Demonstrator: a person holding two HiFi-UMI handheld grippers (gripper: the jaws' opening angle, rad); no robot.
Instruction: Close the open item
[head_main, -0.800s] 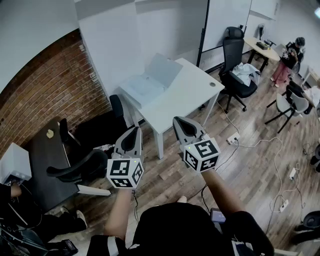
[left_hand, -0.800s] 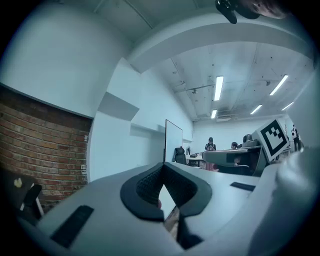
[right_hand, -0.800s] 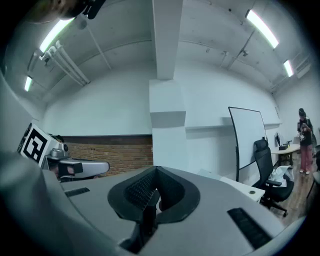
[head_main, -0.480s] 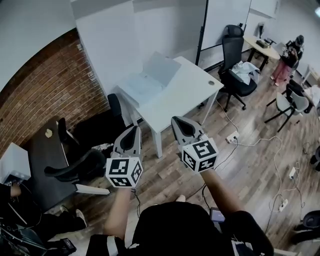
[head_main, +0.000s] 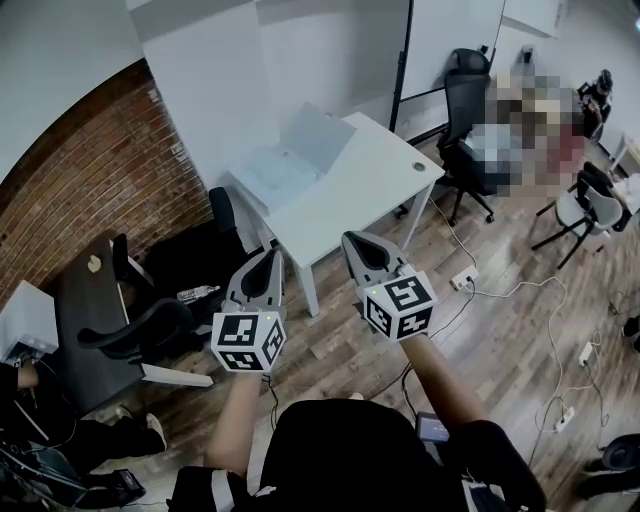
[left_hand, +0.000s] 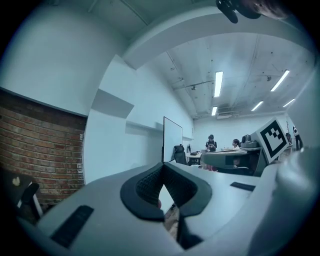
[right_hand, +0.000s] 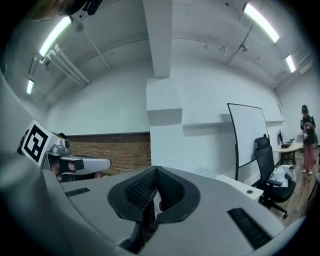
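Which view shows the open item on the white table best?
Head view: the open item sits whole on the table, lid raised. The right gripper view shows only a pale edge past its jaws that may be it; the left gripper view doesn't show it clearly.

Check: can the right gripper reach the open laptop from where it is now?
Probably not yet. The laptop sits toward the table's far side, while the right gripper looks held back near the table's front edge, jaws together. Nothing blocks the way; a step forward should do.
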